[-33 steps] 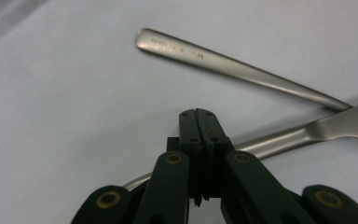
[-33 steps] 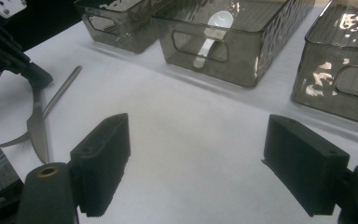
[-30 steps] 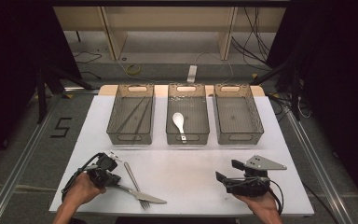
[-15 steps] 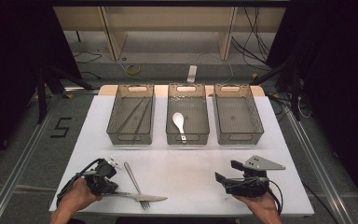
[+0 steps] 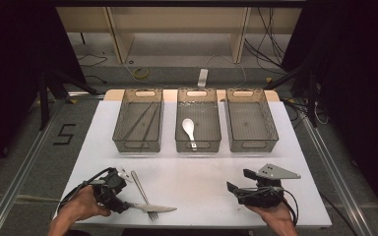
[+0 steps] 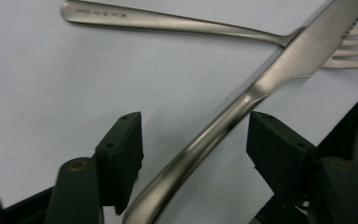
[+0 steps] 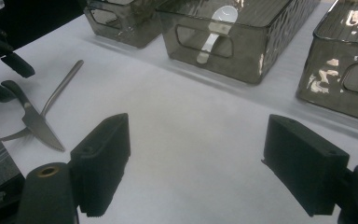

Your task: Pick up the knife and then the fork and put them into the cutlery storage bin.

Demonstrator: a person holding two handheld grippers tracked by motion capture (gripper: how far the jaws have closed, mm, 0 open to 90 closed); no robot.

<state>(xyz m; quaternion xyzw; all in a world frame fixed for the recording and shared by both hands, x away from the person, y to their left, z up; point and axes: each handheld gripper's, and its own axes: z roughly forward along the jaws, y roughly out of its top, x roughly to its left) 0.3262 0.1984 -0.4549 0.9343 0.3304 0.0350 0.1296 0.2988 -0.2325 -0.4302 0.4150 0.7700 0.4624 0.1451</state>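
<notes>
Knife [image 6: 242,107] lies on the white worktop [image 5: 202,182] near its front left edge, blade crossing the fork [image 6: 177,21]. Left tool [image 6: 193,140] has just opened, jaws straddling the handle without pressing. Right tool [image 7: 196,158] gapes empty.

A black "5" [image 5: 65,133] marks the floor (fork handle stamp unreadable)

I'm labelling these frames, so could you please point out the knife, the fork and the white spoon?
knife [image 6: 223,126]: left gripper view, on its handle between the open jaws.
fork [image 6: 168,21]: left gripper view, on its handle.
white spoon [image 5: 188,126]: high view, on its bowl, in the middle bin.
</notes>
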